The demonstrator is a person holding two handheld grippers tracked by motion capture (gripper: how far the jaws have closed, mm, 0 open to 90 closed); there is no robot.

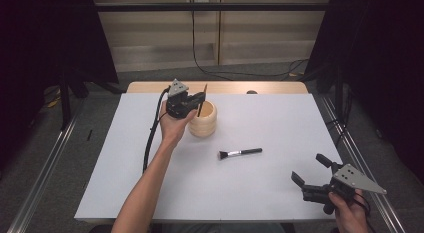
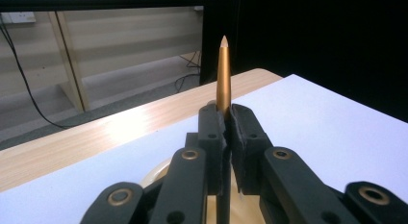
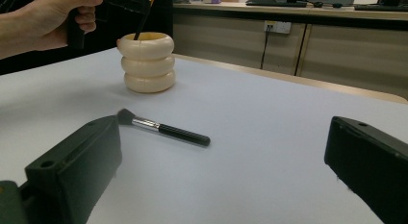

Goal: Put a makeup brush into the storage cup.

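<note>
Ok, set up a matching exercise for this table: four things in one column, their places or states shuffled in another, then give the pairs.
Things:
1. gold-tipped brush
2. black brush
3. cream holder
4. right gripper

Places or states:
A. lying flat on the white mat
B. jaws wide apart, nothing between them
C. clamped upright in the left gripper
D. standing on the mat under the left gripper

Pairs: 1-C, 2-A, 3-D, 4-B
</note>
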